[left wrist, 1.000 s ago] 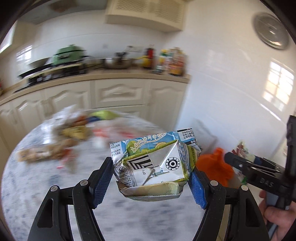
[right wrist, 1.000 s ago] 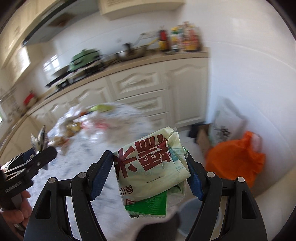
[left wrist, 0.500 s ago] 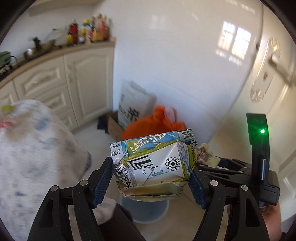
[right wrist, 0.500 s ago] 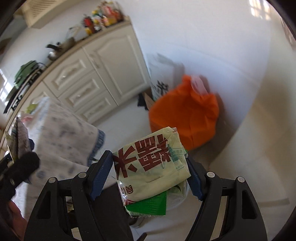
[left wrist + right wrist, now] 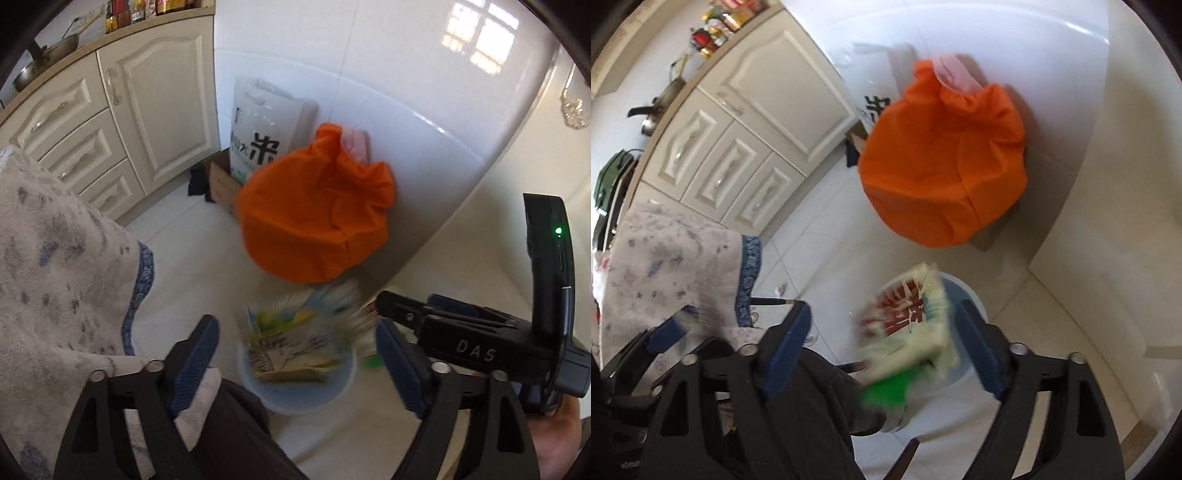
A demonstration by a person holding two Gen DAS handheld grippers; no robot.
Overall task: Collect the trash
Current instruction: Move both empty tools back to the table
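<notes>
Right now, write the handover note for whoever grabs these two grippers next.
Left gripper: open, jaws have just been opening; the crushed drink carton is loose between them, blurred, dropping toward the pale blue bin on the floor.
Right gripper: open, jaws have just been opening; the cream wrapper with red characters is free of the pads, also blurred over the same bin.
Done: both pieces carried to the bin beside the orange bag and let go.
Left: check that both landed inside, then turn toward the cloth-covered table; whether more trash lies there cannot be seen now.
</notes>
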